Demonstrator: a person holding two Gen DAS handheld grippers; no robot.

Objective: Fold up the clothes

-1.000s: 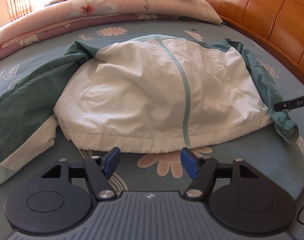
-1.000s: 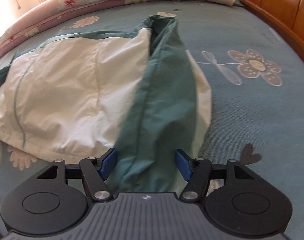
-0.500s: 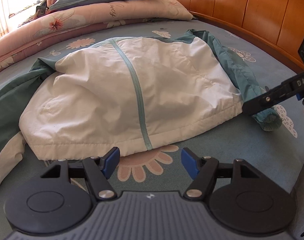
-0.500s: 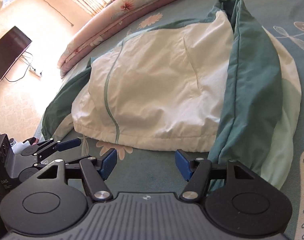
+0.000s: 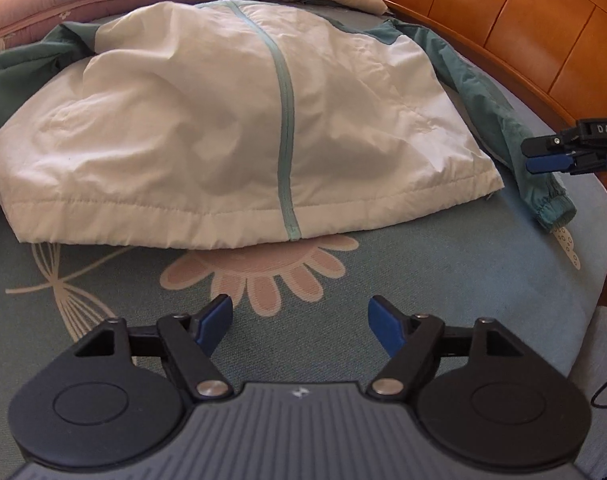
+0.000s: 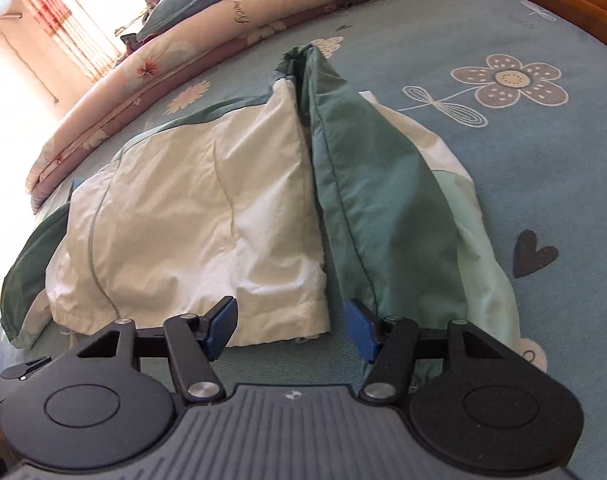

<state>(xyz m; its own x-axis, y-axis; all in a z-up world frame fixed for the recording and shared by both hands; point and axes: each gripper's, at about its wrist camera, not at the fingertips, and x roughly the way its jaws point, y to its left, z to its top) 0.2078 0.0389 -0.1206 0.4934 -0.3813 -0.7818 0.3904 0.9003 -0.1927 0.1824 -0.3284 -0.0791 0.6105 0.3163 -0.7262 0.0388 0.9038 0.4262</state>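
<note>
Two pairs of tongs close in on a white-and-teal zip-front windbreaker jacket (image 5: 239, 128) spread front-up on a blue flower-print bed (image 5: 443, 280).

We see the jacket's long axis, marked by its pale zip, running straight away from our left tongs (image 5: 299, 326), with the hem lying just ahead of them and not yet touched; their jaws are opening over bare bedsheet and nothing sits between them. Our right tongs (image 6: 291, 330) stand at the jacket's hem corner, jaws closing, the white hem just ahead of the left pad and the teal green sleeve (image 6: 367, 200) beside the right pad, neither gripped. We judge the right hand nearer the sleeve, which runs lengthwise alongside the body, and the left nearer the hem's middle. A wooden headboard (image 5: 503, 32) curves past the far side.
</note>
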